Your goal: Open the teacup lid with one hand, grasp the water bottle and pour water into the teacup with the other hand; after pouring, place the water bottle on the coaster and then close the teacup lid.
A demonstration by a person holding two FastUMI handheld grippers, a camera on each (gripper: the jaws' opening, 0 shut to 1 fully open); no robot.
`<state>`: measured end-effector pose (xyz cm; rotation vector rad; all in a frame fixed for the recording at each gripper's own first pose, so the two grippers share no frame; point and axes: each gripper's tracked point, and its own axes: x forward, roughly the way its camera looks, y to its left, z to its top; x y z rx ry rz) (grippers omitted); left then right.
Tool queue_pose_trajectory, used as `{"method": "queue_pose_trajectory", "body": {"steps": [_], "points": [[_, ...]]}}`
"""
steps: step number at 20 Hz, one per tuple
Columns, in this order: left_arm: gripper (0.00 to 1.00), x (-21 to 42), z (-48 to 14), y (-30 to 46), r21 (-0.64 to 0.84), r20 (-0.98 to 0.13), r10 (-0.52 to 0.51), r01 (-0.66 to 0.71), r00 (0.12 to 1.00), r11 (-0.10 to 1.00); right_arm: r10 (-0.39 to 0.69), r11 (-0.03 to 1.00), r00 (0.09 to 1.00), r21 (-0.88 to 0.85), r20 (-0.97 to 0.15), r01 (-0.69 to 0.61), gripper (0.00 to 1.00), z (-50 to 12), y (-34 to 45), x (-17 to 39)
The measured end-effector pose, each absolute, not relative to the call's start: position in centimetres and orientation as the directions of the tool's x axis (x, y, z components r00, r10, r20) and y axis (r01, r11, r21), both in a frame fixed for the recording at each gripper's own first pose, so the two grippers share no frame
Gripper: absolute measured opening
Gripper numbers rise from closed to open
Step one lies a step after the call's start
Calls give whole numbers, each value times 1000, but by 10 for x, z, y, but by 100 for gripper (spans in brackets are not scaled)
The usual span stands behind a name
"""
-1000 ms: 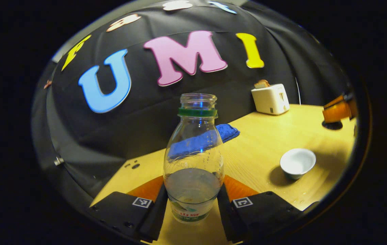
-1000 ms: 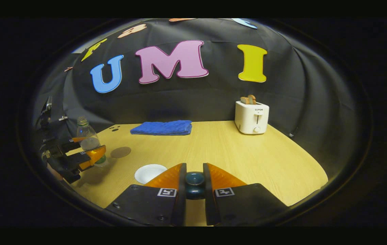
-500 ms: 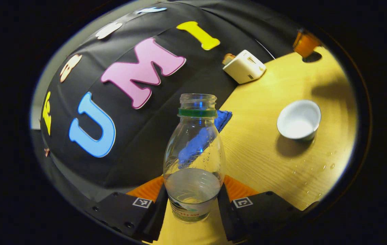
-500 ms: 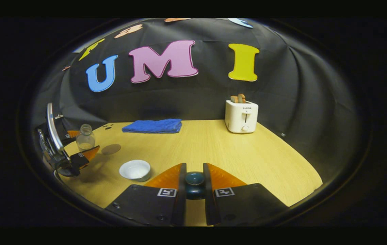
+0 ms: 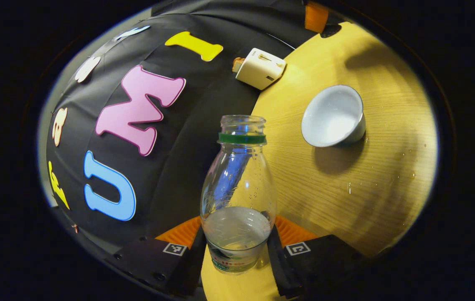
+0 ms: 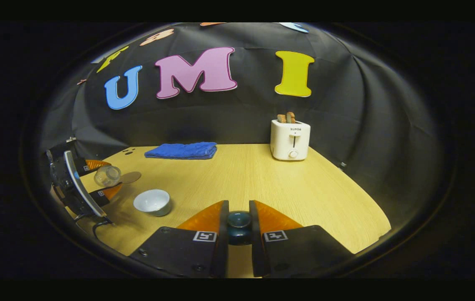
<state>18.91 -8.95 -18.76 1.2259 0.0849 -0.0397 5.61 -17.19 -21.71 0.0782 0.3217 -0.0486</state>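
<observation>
While the left claw (image 5: 237, 246) is clenched on the water bottle (image 5: 237, 196), both fingers pressing its lower body from either side, the bottle is tilted over above the counter (image 5: 346, 175) with its uncapped mouth pointing toward the teacup (image 5: 332, 116). Some water sits in the bottle's lower part, and a green ring circles its neck. In the left gripper view the teacup stands open, off to the right of the bottle's mouth and apart from it, white inside, with a few water drops on the counter beside it. A white toaster (image 5: 260, 73) stands at the far edge of the counter against the booth wall.

In the right gripper view the right claw (image 6: 239, 228) is clenched on the teacup lid (image 6: 239, 221), a dark rounded knob held between both fingers above the near edge of the counter. Farther off at the left edge, the left claw (image 6: 101, 177) holds the bottle leaning toward the teacup (image 6: 152, 202), which sits on the counter just right of and nearer than it. The round brown coaster (image 6: 130, 177) lies flat just behind the bottle. A folded blue towel (image 6: 181, 150) lies near the far edge, with the toaster (image 6: 290, 139) toward the far right corner, bread in its slots
</observation>
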Motion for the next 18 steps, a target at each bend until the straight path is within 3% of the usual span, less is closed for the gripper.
{"method": "queue_pose_trajectory", "body": {"steps": [10, 16, 17, 18], "points": [[71, 205, -184, -107, 997, -49, -28, 50, 998, 64, -24, 999, 944, 29, -328, 35, 26, -225, -177, 50], [71, 212, -180, -108, 999, -36, -42, 36, 998, 0, -10, 999, 942, 29, -335, 21, 26, -228, -176, 47], [71, 213, -180, -107, 999, -40, -41, 39, 998, -13, -10, 999, 941, 29, -339, 21, 21, -228, -176, 47], [71, 215, -181, -106, 999, -44, -40, 43, 998, -24, -8, 999, 941, 29, -340, 19, 26, -229, -176, 46]]}}
